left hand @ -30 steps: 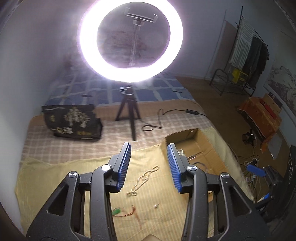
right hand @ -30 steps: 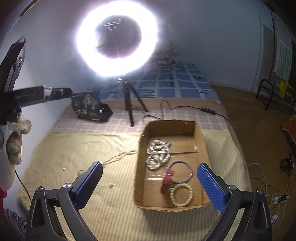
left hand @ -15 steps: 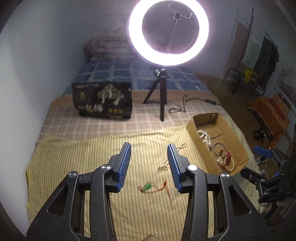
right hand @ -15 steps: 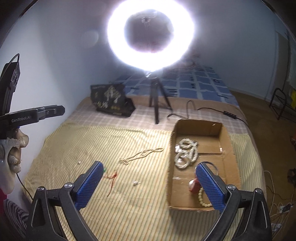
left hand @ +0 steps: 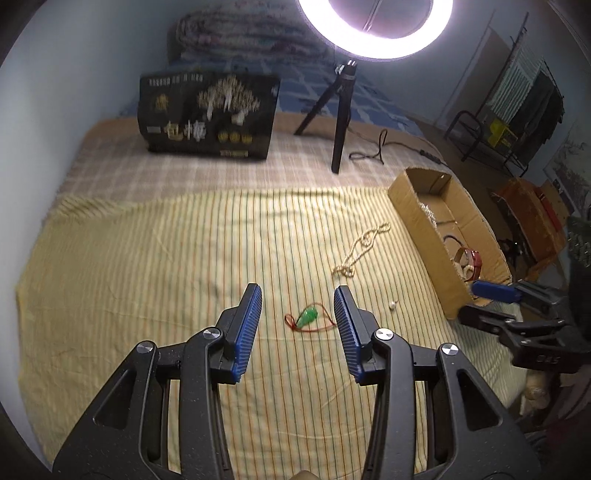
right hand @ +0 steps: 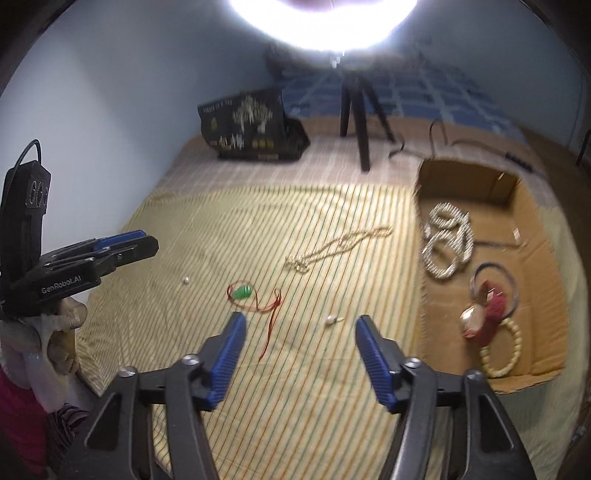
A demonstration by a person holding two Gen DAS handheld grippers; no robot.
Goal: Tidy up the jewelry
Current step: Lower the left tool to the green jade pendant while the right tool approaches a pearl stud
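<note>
Jewelry loose on the bed: a green pendant on a red cord [left hand: 306, 316] lies on the yellow striped sheet [left hand: 155, 258], toward its near edge; a beaded chain [left hand: 360, 247] lies farther in, toward the box; a small pale earring [left hand: 392, 305] sits near the box's near corner; another small pale bead [right hand: 186, 280] rests toward the sheet's left edge.
Jewelry in the box: silvery bangles [right hand: 447, 245], a thin dark hoop [right hand: 493, 286], a red strap piece [right hand: 487, 317] and a cream bead bracelet [right hand: 502, 350] lie inside the cardboard box [left hand: 424, 221] at the sheet's right edge.
Left gripper [left hand: 297, 325]: fingers spread apart and empty, hovering with the green pendant framed between the blue pads.
Right gripper [right hand: 299, 350]: fingers wide apart, holding nothing, above the sheet's near edge; the cord's tail and the earring lie just ahead.
Background: ring light [left hand: 376, 33] on a tripod, black printed bag [left hand: 207, 118] on the checked blanket.
</note>
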